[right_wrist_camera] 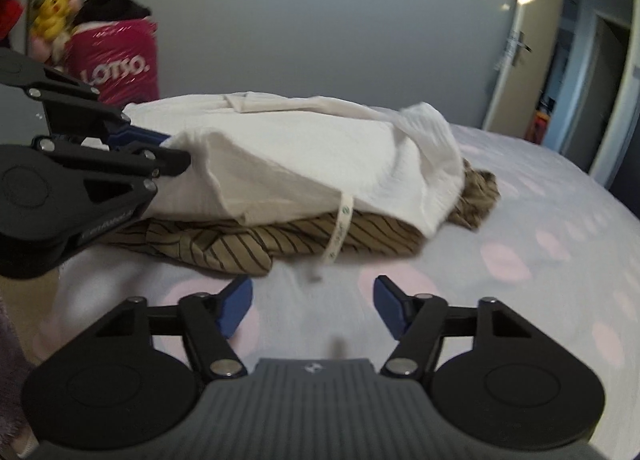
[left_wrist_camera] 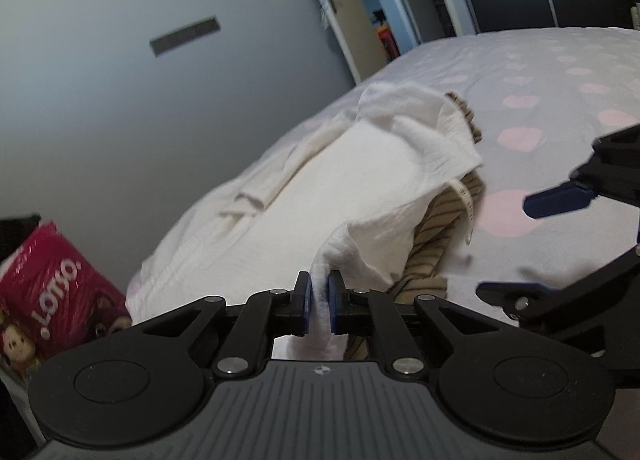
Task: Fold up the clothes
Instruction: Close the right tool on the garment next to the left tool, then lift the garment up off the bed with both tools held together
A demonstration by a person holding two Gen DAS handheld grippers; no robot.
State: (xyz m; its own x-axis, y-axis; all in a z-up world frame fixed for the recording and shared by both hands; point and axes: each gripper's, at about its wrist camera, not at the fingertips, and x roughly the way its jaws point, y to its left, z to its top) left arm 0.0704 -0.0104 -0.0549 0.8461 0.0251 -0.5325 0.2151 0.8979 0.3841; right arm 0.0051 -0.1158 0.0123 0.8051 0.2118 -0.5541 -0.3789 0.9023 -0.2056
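A white textured garment (left_wrist_camera: 344, 176) lies on a bed, on top of a tan garment with dark stripes (left_wrist_camera: 436, 244). My left gripper (left_wrist_camera: 319, 302) is shut on a corner of the white garment. In the right wrist view the left gripper (right_wrist_camera: 164, 144) holds the white garment (right_wrist_camera: 304, 152) at its near left corner, above the striped garment (right_wrist_camera: 248, 240). A white care label (right_wrist_camera: 340, 232) hangs down over the striped cloth. My right gripper (right_wrist_camera: 313, 306) is open and empty above the bedsheet, just in front of the clothes. It shows at the right in the left wrist view (left_wrist_camera: 532, 244).
The bed has a pale sheet with pink dots (right_wrist_camera: 540, 244). A pink LOTSO bag (right_wrist_camera: 116, 64) and plush toys (right_wrist_camera: 52, 12) stand beyond the bed's far left side by a grey wall. An open door (right_wrist_camera: 532, 36) is at the right.
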